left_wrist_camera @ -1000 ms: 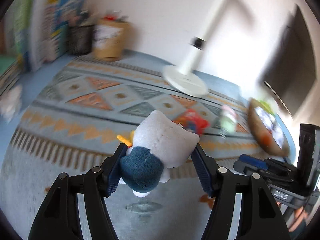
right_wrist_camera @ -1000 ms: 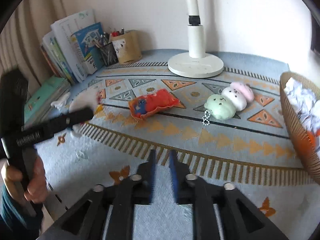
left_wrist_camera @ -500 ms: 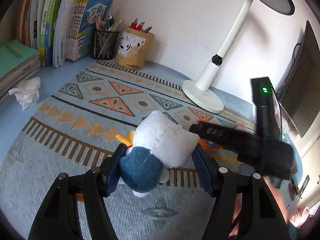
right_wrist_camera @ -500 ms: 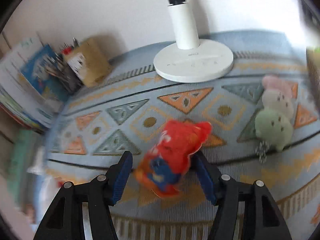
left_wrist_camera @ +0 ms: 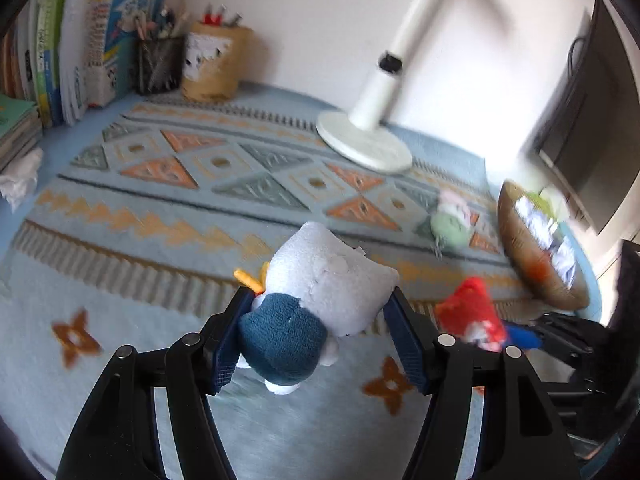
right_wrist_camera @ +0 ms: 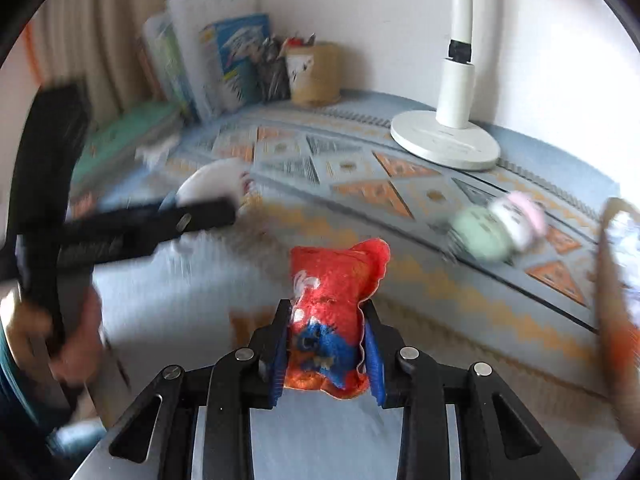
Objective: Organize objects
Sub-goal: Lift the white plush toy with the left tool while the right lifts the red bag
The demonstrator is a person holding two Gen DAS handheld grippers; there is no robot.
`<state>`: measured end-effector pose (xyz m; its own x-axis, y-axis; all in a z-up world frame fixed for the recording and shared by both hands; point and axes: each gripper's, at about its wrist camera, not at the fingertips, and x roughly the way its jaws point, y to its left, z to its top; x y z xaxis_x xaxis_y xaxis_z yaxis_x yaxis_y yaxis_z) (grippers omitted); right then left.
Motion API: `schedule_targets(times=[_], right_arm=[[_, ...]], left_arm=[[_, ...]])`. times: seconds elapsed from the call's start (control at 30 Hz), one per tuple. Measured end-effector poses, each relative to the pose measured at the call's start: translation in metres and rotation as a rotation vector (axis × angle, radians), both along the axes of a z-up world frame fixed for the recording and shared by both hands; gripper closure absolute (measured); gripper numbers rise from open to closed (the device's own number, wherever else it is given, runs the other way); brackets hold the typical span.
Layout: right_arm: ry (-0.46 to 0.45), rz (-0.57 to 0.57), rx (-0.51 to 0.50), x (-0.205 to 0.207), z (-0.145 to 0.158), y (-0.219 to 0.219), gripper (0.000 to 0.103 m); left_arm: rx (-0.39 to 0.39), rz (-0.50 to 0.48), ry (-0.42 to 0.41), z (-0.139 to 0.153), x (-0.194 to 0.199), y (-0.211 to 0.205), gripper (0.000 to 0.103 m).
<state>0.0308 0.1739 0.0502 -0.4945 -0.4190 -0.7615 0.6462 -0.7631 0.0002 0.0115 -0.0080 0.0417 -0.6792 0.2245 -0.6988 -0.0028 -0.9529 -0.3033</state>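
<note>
My left gripper (left_wrist_camera: pixel 320 308) is shut on a white plush toy with a blue cap (left_wrist_camera: pixel 328 276) and holds it above the patterned mat (left_wrist_camera: pixel 224 184). My right gripper (right_wrist_camera: pixel 327 312) has its jaws closing, and the pads press both sides of a red and blue plush pouch (right_wrist_camera: pixel 336 276) lifted off the mat. In the left wrist view the red pouch (left_wrist_camera: pixel 474 312) shows low on the right. The right wrist view is blurred; it shows the left gripper's black fingers (right_wrist_camera: pixel 160 224) and the white plush (right_wrist_camera: pixel 212 180) at the left, with a hand (right_wrist_camera: pixel 76 340) gripping its handle.
A woven basket (left_wrist_camera: pixel 532 264) with crumpled paper stands at the right edge. A green, white and pink plush string (right_wrist_camera: pixel 496 228) lies on the mat near it. The white lamp base (right_wrist_camera: pixel 444 144), books (left_wrist_camera: pixel 60 60), pen holders (left_wrist_camera: pixel 160 64) and a crumpled tissue (left_wrist_camera: pixel 20 176) line the back and left.
My right gripper opened around the red pouch on the mat, then shut on it and drew it off the mat toward the front. The left gripper kept its plush and shifted sideways.
</note>
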Motion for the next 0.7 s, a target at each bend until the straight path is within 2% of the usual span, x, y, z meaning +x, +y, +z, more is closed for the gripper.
schedule_targets(times=[0.1, 0.17, 0.23, 0.3, 0.37, 0.6, 0.7], right_arm=[[-0.019, -0.106, -0.003, -0.002, -0.006, 0.027, 0.065], [-0.055, -0.176, -0.078, -0.005, -0.01, 0.043, 0.046], [-0.064, -0.237, -0.135, -0.005, -0.011, 0.052, 0.04], [-0.073, -0.283, -0.139, -0.005, -0.013, 0.053, 0.04], [-0.042, -0.309, -0.113, -0.003, -0.011, 0.05, 0.04], [-0.025, -0.321, -0.053, -0.002, -0.013, 0.041, 0.04], [-0.08, -0.337, -0.138, -0.004, -0.012, 0.045, 0.04]], left_arm=[[-0.081, 0.018, 0.006, -0.002, 0.003, 0.012, 0.039], [-0.109, 0.033, 0.044, 0.002, 0.009, 0.013, 0.037], [-0.108, 0.042, 0.031, -0.003, 0.01, 0.01, 0.037], [-0.079, 0.029, 0.026, -0.004, 0.009, 0.007, 0.037], [-0.073, 0.034, 0.027, -0.004, 0.008, 0.005, 0.037], [-0.103, 0.018, 0.028, -0.003, 0.006, 0.013, 0.035], [-0.097, 0.011, 0.036, -0.003, 0.007, 0.014, 0.035]])
